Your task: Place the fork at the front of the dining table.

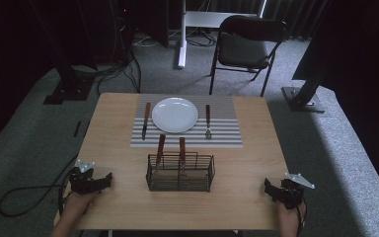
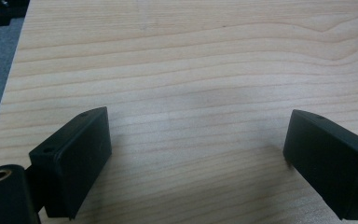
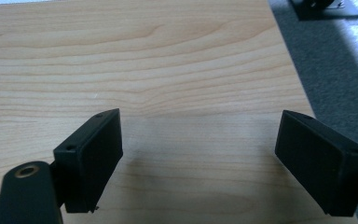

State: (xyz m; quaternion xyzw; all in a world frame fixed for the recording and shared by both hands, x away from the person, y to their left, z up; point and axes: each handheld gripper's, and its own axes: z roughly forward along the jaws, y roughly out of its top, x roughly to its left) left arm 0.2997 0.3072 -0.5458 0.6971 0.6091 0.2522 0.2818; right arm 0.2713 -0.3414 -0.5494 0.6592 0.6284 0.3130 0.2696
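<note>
Cutlery with wooden handles [image 1: 161,146] stood upright in the wire basket [image 1: 179,174] at the near middle of the table [image 1: 113,143], two handles leaning out of its top toward the striped placemat [image 1: 227,133], where a knife [image 1: 146,120] and a fork [image 1: 208,120] already lay on either side of the white plate [image 1: 174,114]. We judged the two standing pieces to be light, stiff and rather slim, their steel ends hidden down among the wires, so the wooden handle looked the surest place to pinch: less slippery than metal, and standing free above the rim. We thought a straight upward lift would be needed so the piece did not catch on the mesh or drag the light basket along. Our left gripper [image 1: 91,181] rested at the near left edge of the table, well apart from the basket; in the left gripper view its jaws stood spread wide over bare wood, holding and touching nothing. Our right gripper [image 1: 284,191] sat at the near right corner, and the right gripper view showed its jaws equally wide apart, empty, above the wood grain near the table's edge.
</note>
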